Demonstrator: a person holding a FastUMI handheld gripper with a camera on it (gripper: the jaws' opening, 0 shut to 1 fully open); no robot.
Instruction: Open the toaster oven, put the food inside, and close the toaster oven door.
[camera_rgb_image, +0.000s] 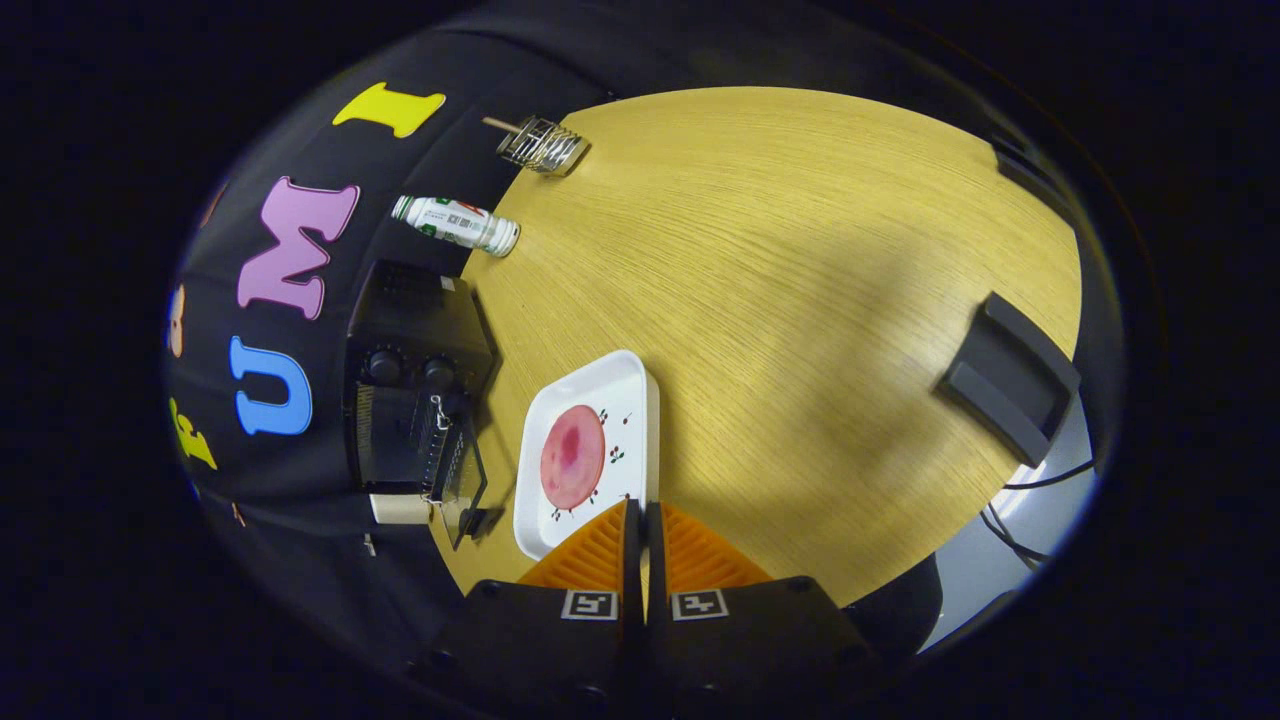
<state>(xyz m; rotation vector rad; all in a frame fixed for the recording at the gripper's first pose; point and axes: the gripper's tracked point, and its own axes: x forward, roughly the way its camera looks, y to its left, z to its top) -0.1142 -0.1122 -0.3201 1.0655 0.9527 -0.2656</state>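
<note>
A white square tray (625, 385) lies on the wooden table (800, 250), carrying a round pink slice of food (572, 457). Next to it stands the black toaster oven (410, 330), its glass door (462, 490) swung open towards the tray and the wire rack visible inside. My gripper (641, 508) is at the tray's near rim. Its two fingers are pressed almost together on that rim, with only a thin slit between them. The tray looks level on the table.
A white bottle (455, 225) lies on its side beyond the oven, and a wire basket (543, 145) sits farther back at the table's edge. A black bracket (1010, 375) and cables (1030, 500) are at the opposite table edge.
</note>
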